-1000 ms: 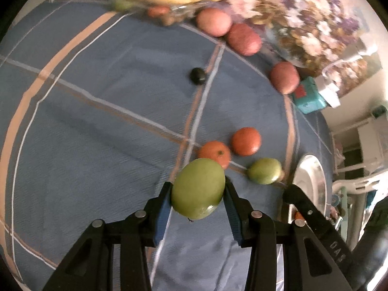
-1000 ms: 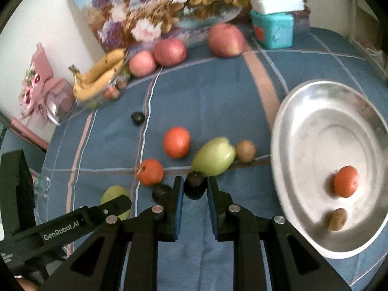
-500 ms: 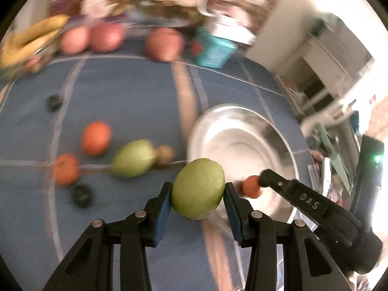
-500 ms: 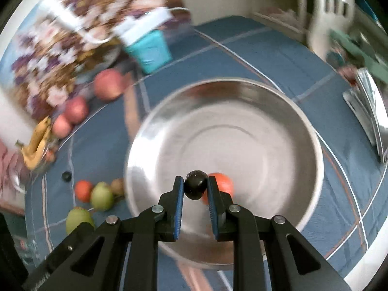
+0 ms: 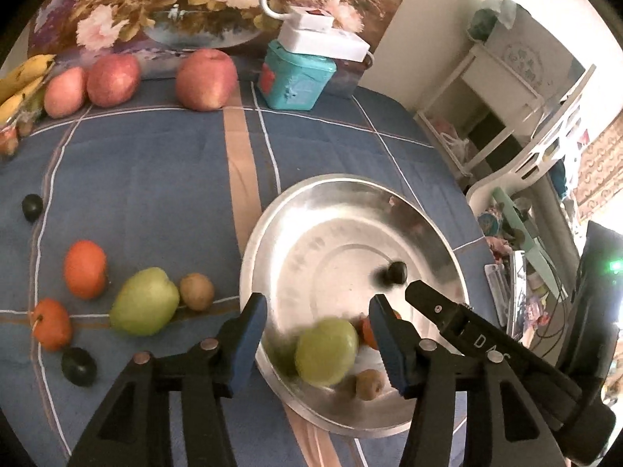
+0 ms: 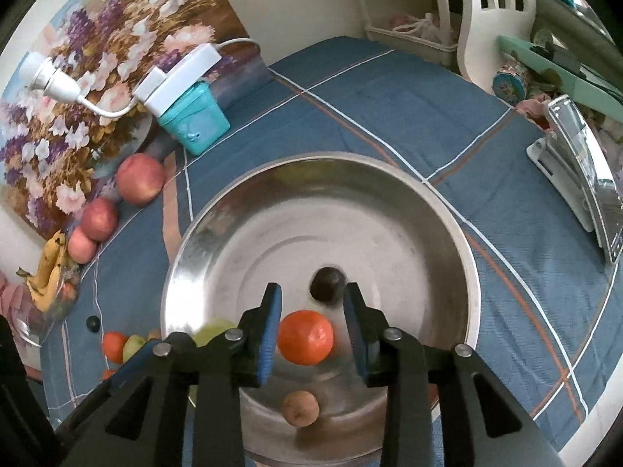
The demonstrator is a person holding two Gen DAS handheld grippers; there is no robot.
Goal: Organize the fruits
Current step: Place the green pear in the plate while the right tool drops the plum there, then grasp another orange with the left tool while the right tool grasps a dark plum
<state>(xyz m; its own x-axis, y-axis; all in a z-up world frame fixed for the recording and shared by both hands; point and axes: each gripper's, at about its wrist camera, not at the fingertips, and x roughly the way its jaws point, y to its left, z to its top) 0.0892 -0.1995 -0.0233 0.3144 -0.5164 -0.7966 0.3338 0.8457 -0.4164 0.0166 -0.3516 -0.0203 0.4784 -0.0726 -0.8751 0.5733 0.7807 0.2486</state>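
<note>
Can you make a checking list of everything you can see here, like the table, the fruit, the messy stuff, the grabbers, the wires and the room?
Surface: blue checked tablecloth, flat.
Job's things: round silver metal bowl holds a green apple, an orange tangerine, a brown kiwi and a small dark plum. On the cloth: second green apple, two tangerines, a kiwi, two plums, three red apples.
Clutter: teal tin box, yellow bananas.
Grippers: left gripper open, right gripper open.
Cables: white power strip with cord.
Surroundings: flower painting, white chair.
</note>
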